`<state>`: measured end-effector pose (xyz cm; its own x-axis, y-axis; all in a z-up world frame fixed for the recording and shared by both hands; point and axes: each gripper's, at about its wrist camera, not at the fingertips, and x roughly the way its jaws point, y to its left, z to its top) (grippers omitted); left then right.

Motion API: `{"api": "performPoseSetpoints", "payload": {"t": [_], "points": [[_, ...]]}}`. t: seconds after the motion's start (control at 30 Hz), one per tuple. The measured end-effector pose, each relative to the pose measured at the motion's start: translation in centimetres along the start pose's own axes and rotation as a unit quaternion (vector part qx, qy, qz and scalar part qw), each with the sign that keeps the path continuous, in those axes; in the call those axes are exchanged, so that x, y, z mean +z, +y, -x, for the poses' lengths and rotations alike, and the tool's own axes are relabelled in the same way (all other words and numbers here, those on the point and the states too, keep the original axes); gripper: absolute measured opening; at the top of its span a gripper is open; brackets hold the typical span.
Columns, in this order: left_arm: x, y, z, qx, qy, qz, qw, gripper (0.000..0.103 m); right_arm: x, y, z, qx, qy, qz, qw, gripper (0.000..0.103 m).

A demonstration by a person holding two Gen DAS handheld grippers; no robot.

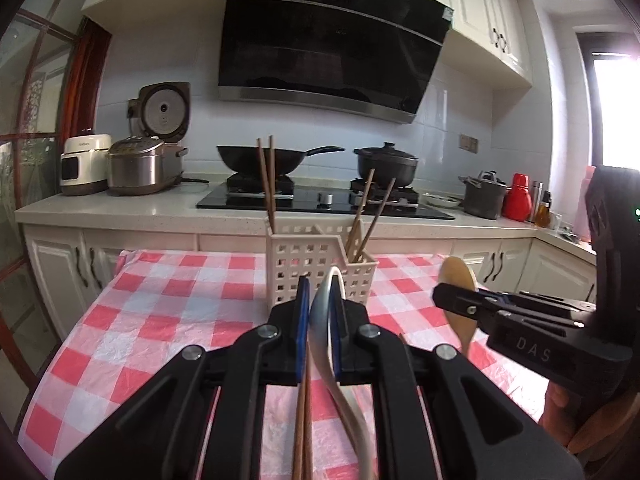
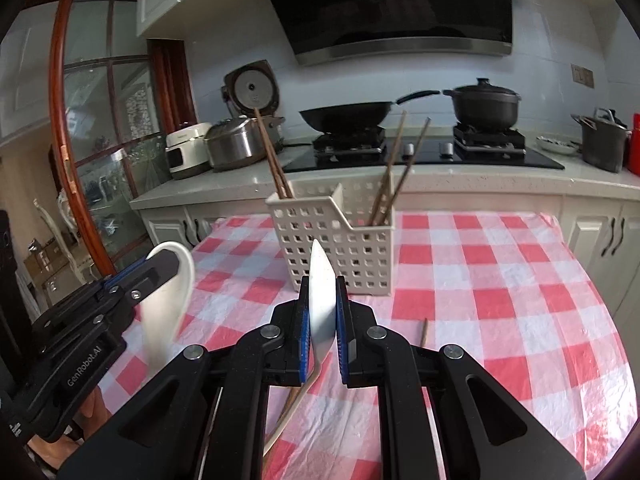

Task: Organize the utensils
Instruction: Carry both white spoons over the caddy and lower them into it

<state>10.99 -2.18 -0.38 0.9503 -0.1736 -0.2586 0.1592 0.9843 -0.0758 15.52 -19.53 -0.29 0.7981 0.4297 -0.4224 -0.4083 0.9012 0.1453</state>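
A white perforated caddy (image 1: 320, 268) (image 2: 340, 248) stands on the checked tablecloth with chopsticks (image 1: 267, 182) (image 2: 394, 168) standing in its compartments. My left gripper (image 1: 322, 316) is shut on a white spoon (image 1: 326, 312), held above the table just before the caddy; it shows at the left in the right wrist view (image 2: 160, 268). My right gripper (image 2: 322, 312) is shut on a pale wooden spoon (image 2: 322, 300), also before the caddy; it shows at the right in the left wrist view (image 1: 456, 300). Loose chopsticks (image 1: 302, 420) lie on the cloth under my left gripper.
The table (image 2: 500, 280) has a red and white checked cover. One more chopstick (image 2: 424, 332) lies on it to the right. Behind are a counter with a hob, a wok (image 1: 264, 158), a pot (image 1: 386, 164) and rice cookers (image 1: 140, 164).
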Motion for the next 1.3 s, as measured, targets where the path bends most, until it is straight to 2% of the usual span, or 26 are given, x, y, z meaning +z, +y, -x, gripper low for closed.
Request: {"api": "performPoseSetpoints", "payload": {"t": [0.1, 0.3, 0.6, 0.8, 1.0, 1.3], "points": [[1.6, -0.5, -0.5, -0.002, -0.016, -0.014, 0.9998, 0.009, 1.6, 0.3, 0.0, 0.002, -0.017, 0.002, 1.0, 0.012], [4.5, -0.3, -2.1, 0.006, -0.038, -0.012, 0.9992, 0.008, 4.0, -0.4, -0.7, -0.013, -0.052, 0.006, 0.999, 0.012], [6.9, -0.1, -4.2, 0.025, -0.051, -0.032, 0.9979, 0.008, 6.5, -2.7, -3.1, -0.021, -0.067, -0.007, 0.998, 0.012], [9.7, 1.0, -6.9, 0.036, -0.063, -0.021, 0.9972, 0.008, 8.9, -3.6, -4.7, -0.033, -0.103, -0.004, 0.994, 0.012], [11.7, 2.3, -10.0, 0.06, -0.074, 0.0, 0.9954, 0.008, 10.8, -4.6, -7.3, -0.055, -0.129, -0.005, 0.99, 0.012], [14.1, 2.5, -14.4, 0.091, -0.091, 0.0, 0.9916, 0.008, 12.8, -5.1, -12.0, -0.082, -0.132, 0.012, 0.988, 0.012]]}}
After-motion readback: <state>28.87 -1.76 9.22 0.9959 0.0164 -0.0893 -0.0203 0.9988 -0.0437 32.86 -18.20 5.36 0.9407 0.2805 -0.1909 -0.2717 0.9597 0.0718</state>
